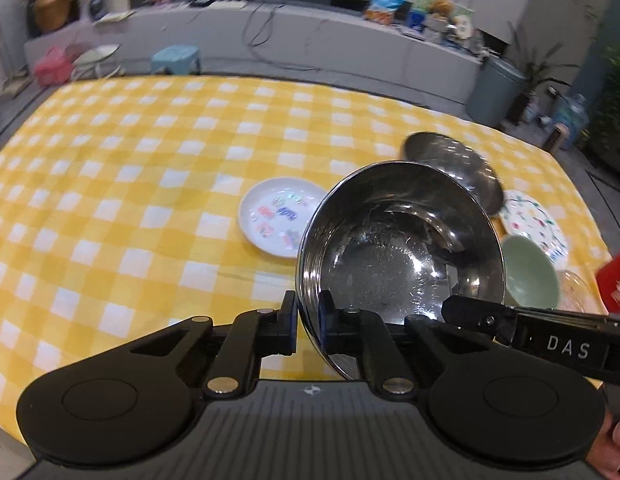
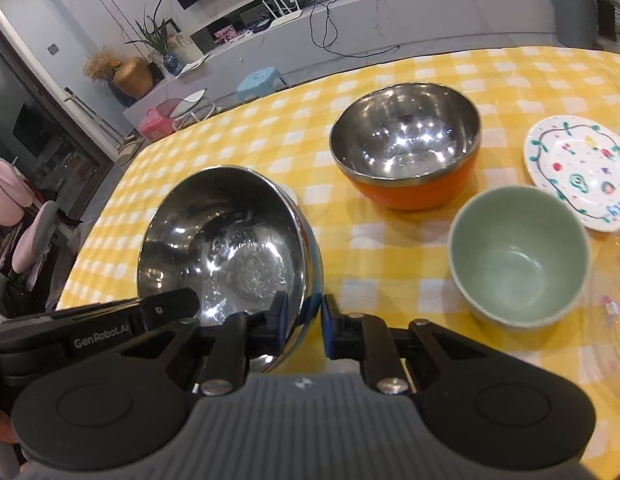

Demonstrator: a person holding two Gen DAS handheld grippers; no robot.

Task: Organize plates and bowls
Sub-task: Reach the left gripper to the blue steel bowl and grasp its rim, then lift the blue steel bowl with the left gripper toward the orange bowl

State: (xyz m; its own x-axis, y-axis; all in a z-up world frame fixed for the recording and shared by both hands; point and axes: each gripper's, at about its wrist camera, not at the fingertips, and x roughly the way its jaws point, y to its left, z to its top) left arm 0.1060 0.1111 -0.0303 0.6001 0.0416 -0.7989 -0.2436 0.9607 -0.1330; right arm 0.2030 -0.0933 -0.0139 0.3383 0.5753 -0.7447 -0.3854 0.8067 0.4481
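- Left wrist view: my left gripper [image 1: 308,322] is clamped narrow on the near rim of the steel bowl [image 1: 402,248], one finger outside the wall, the other inside. The bowl sits tilted, just ahead of the fingers.
- My right gripper [image 1: 454,306] comes in from the right edge and reaches that bowl's near right rim.
- Behind the bowl on the yellow checked tablecloth [image 1: 150,168] I see a white plate [image 1: 270,216], a second metal bowl [image 1: 450,164], a floral plate [image 1: 538,220] and a green bowl [image 1: 530,276].
- Right wrist view: my right gripper [image 2: 304,324] pinches the steel bowl [image 2: 226,248] at its near right rim, fingers close together with the wall between them.
- The left gripper [image 2: 182,304] enters from the left at the bowl's near left rim.
- Well apart stand an orange-sided steel bowl [image 2: 406,148], the green bowl [image 2: 518,256] and the floral plate [image 2: 578,172].
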